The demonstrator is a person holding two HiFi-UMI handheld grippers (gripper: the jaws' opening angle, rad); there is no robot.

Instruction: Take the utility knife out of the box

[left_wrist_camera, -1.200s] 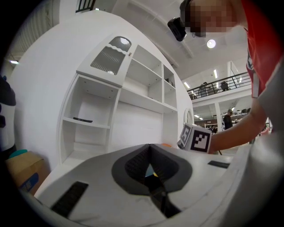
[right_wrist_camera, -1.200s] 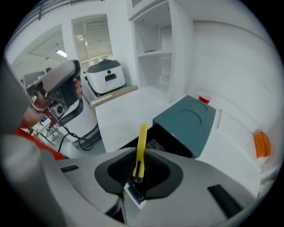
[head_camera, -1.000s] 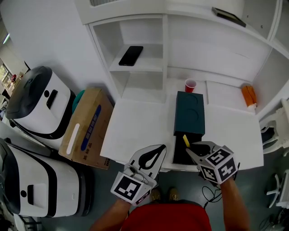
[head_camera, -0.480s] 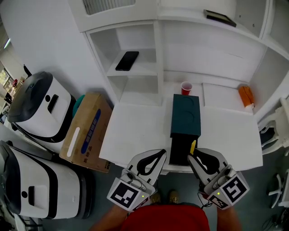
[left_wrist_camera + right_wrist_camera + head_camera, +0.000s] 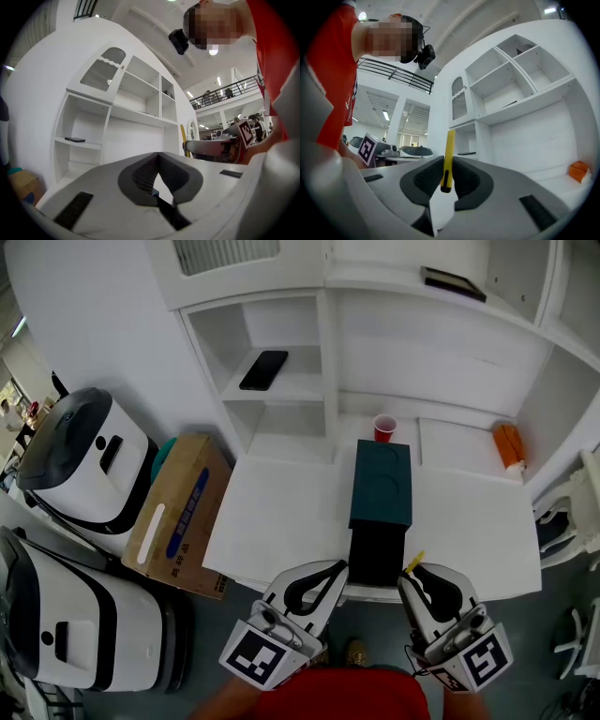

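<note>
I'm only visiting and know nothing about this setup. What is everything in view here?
utility knife: one, yellow, between the right gripper's jaws
box: one, dark teal, on the table, near end open
table: one, white
shelves: one unit, white, behind the table
cup: one, red, behind the box
phone: one, black, on a left shelf
orange thing: one, right nook, kind unclear
cardboard box: one, brown, floor at left
machines: two, white with dark tops, far left
shirt: one, red, bottom edge
left gripper: white, shut, empty
right gripper: white, shut on the knife
</note>
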